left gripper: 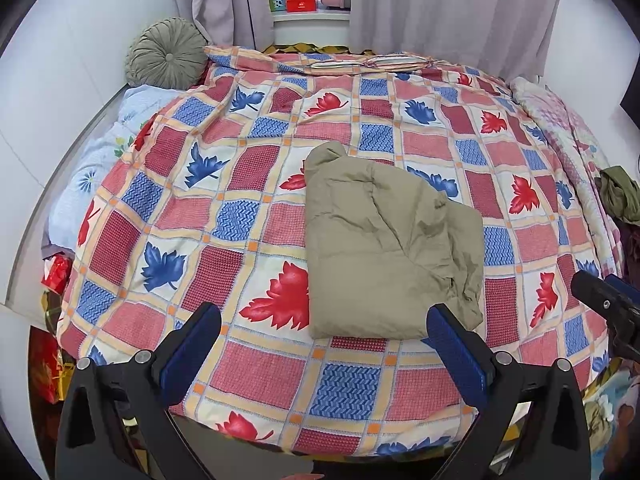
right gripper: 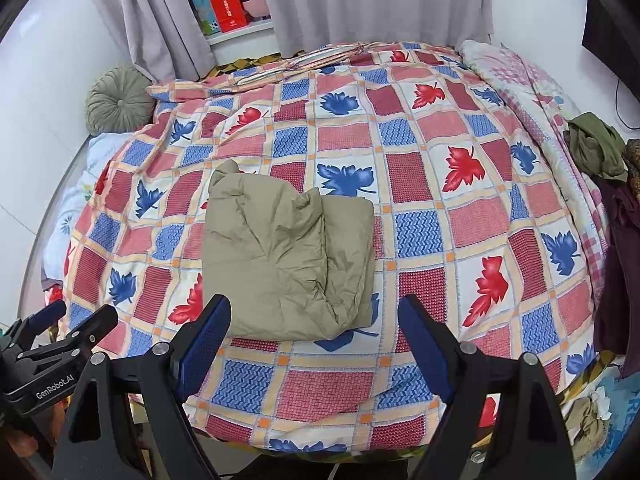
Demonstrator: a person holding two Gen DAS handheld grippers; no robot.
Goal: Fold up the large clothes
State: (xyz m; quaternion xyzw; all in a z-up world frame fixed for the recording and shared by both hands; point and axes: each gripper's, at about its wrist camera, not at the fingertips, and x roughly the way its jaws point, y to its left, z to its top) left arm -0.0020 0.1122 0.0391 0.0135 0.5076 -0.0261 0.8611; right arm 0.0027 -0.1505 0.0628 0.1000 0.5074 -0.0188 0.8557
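Two tools, both spread wide, both empty, both held above the near edge of the bed.

Left tool [left gripper: 324, 330]: blue-padded fingers [left gripper: 456, 344] far apart, nothing between them, touching nothing; near edge of the folded garment seen just past the right-hand finger.

Right tool [right gripper: 316, 320]: fingers [right gripper: 204, 340] likewise far apart, no cloth pinched; near edge of the folded garment visible between the tips, not gripped. Also seen at the right edge of the left wrist view; the left tool in turn at the lower left of the right wrist view.

One khaki garment [right gripper: 286, 256], puffy and creased, folded to a rough rectangle, lying flat on the bed towards its near side, free of both tools.

One bed [right gripper: 424, 216], covered by a checked quilt of red, blue and cream squares with red and blue leaf prints.

One round pleated green cushion [left gripper: 168, 54] at the far left corner, against the white wall.

One pale blue flowered cover [left gripper: 100, 152] along the left side of the bed.

One pink patterned blanket [right gripper: 528, 80] along the right side.

One olive cloth [right gripper: 596, 148], crumpled, at the right edge, next to dark clothing.

Grey curtains [right gripper: 376, 4] behind the bed, parted over a shelf holding a red box [right gripper: 226, 6].
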